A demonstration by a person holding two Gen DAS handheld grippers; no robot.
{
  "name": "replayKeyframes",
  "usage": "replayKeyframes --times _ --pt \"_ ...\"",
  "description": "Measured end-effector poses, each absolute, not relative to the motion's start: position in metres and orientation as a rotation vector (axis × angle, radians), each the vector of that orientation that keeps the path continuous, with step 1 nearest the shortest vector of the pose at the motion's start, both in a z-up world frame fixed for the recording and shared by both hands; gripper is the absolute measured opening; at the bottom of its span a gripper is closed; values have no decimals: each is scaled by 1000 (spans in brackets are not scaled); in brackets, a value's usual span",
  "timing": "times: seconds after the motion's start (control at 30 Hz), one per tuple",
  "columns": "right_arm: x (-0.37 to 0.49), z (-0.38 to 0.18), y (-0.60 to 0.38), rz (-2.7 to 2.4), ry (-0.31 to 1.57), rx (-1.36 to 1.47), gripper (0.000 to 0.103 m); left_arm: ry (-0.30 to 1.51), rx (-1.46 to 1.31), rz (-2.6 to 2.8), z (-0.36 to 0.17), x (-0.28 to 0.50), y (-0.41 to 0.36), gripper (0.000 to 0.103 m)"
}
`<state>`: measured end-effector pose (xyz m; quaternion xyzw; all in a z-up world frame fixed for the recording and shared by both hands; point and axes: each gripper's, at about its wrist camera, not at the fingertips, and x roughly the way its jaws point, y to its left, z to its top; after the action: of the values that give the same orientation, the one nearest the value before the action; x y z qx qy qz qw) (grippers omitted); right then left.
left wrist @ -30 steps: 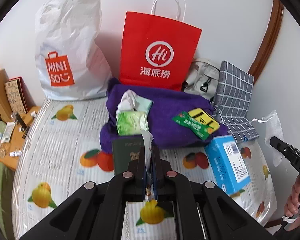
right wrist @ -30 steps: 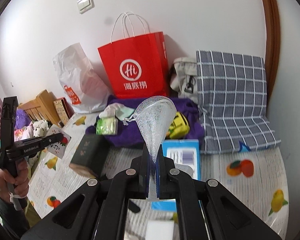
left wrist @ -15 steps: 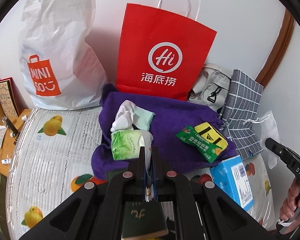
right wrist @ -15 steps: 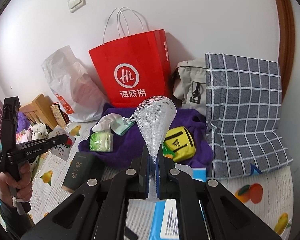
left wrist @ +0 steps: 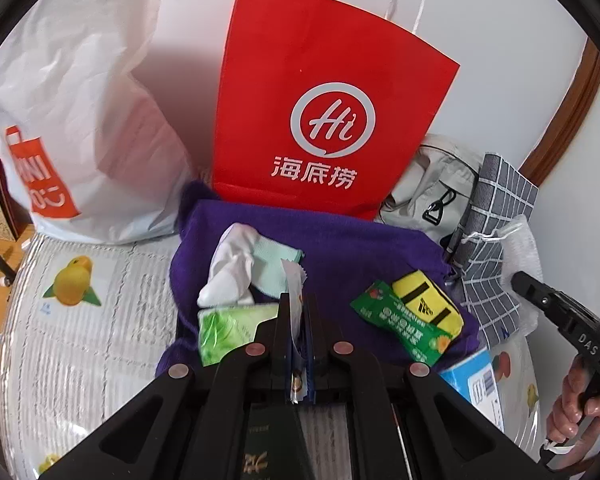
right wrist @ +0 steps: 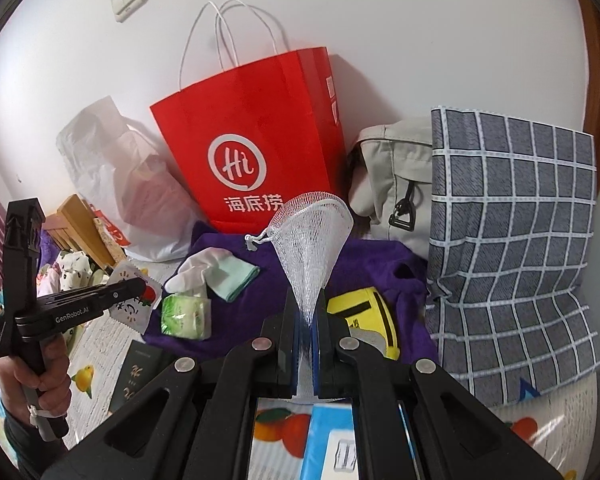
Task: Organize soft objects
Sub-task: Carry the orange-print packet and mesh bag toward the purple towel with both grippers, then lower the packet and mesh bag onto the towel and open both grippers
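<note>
A red paper bag (left wrist: 332,92) is showing white lettering, a purple towel (left wrist: 340,248) is lying plain, a cushion (right wrist: 512,216) is wearing grey-and-white checks, and the bed cover (left wrist: 80,320) is displaying fruit prints.

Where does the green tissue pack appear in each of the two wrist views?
Left wrist view: tissue pack lower centre-left, on the purple blanket.
Right wrist view: tissue pack left of centre, on the blanket's left edge.
Shared landmark: red paper bag behind it.
</note>
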<state>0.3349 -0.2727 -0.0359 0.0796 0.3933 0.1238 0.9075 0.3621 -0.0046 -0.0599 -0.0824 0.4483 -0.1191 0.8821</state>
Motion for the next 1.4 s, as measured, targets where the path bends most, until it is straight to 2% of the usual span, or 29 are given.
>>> replayKeyframes --times 0.27,0.57,1.03,1.07,1.13,1.2,1.3,1.4 --pt "374 -49 -271 254 848 141 5 953 -221 -269 -69 397 -10 5" --pt "405 -90 -276 272 929 156 5 1006 -280 -298 -103 427 -5 5" --pt "427 -138 -270 243 1034 129 9 1033 -301 -342 -119 443 -10 6" --pt "428 -138 -269 242 1037 125 11 1038 -308 -340 -120 444 -10 6" --pt "426 -136 -269 246 1030 120 25 1044 -319 -335 -123 445 -8 6" --pt "424 -131 -270 238 1002 110 48 1049 -325 -331 -126 447 -9 6" --pt "422 -125 -271 238 978 97 52 1066 -316 -325 -130 449 -11 8" --pt "419 -119 -272 244 966 103 56 1074 -310 -306 -131 450 -12 21"
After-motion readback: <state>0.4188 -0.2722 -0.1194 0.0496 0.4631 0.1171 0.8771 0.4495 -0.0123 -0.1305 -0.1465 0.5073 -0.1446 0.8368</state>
